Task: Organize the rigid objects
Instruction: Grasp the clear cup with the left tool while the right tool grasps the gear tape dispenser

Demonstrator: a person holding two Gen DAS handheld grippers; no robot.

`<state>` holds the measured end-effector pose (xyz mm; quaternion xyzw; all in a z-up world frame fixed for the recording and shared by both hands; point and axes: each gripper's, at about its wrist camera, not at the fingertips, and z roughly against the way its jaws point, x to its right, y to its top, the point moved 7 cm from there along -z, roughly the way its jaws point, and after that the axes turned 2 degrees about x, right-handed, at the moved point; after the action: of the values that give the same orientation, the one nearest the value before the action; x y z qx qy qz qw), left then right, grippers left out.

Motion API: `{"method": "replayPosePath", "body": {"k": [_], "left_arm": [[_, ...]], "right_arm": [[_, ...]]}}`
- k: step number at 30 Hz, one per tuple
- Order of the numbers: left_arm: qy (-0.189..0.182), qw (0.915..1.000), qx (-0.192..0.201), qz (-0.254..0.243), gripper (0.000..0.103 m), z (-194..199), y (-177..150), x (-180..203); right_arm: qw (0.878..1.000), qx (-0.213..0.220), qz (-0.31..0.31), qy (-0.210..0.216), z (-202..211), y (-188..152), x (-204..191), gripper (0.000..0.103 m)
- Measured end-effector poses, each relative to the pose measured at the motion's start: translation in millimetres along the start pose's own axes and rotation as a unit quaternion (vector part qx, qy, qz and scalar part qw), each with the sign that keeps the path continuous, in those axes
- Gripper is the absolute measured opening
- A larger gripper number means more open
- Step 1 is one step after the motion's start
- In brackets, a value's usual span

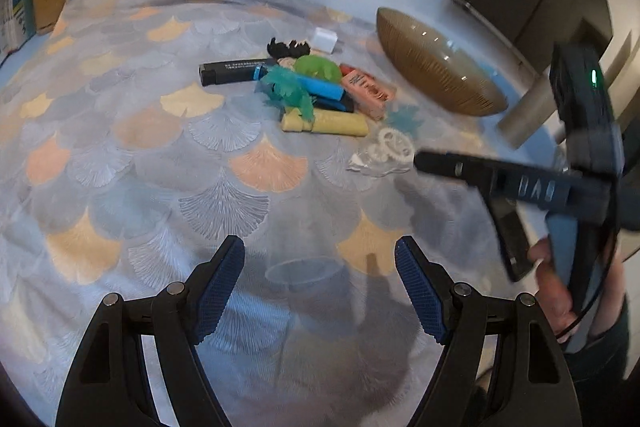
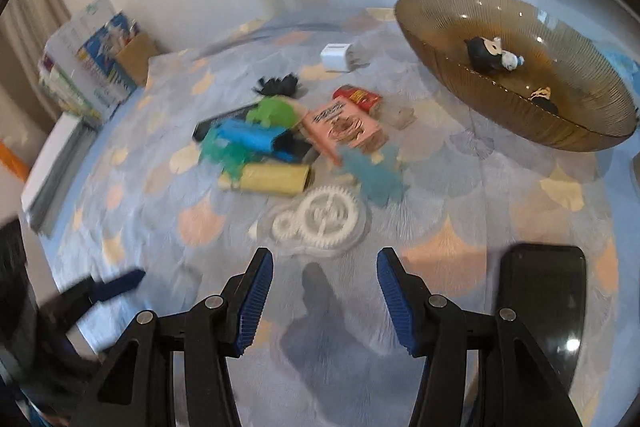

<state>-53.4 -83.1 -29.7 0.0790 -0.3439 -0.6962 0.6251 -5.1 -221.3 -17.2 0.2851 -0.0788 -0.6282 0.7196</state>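
Hovering, right gripper spread and empty, near white gears – stiff, light (probably bagged, slippery). Best pinched across the big wheel's rim. Left gripper likewise spread, holding nothing.

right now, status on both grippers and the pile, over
Left gripper and right gripper open, empty. White plastic gears nearest the right jaws. Amber ribbed glass bowl holds two small figures. Path clear.

Bowl right of toy pile, gears before pile, figurine in bowl
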Motion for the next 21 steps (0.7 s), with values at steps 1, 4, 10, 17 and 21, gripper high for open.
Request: {"method": "replayPosePath", "body": {"k": [1,4,10,17,21], "left_arm": [[0.005,1.0000,-0.002,-0.003,0.074,-2.8,-0.3,-1.5],[0.011,0.9999,-0.005,-0.008,0.068,-4.7,-2.4,-4.7],[0.006,0.9994,0.013,0.030,0.036,5.4,4.1,-33.2],[0.049,0.9925,0.058,0.095,0.036,33.9,17.0,-104.2],[0.042,0.9916,0.058,0.107,0.036,31.5,15.3,-114.4]], "right_arm": [[1.000,0.000,-0.007,0.006,-3.7,4.0,2.4,0.053],[1.000,0.000,-0.013,0.001,-15.6,13.6,4.5,0.053],[0.998,-0.024,0.063,0.019,-30.4,5.5,-41.2,0.054],[0.984,-0.042,0.169,0.046,-11.1,-26.2,-86.3,0.054],[0.977,-0.049,0.207,0.010,-16.6,-27.8,-83.9,0.054]]}}
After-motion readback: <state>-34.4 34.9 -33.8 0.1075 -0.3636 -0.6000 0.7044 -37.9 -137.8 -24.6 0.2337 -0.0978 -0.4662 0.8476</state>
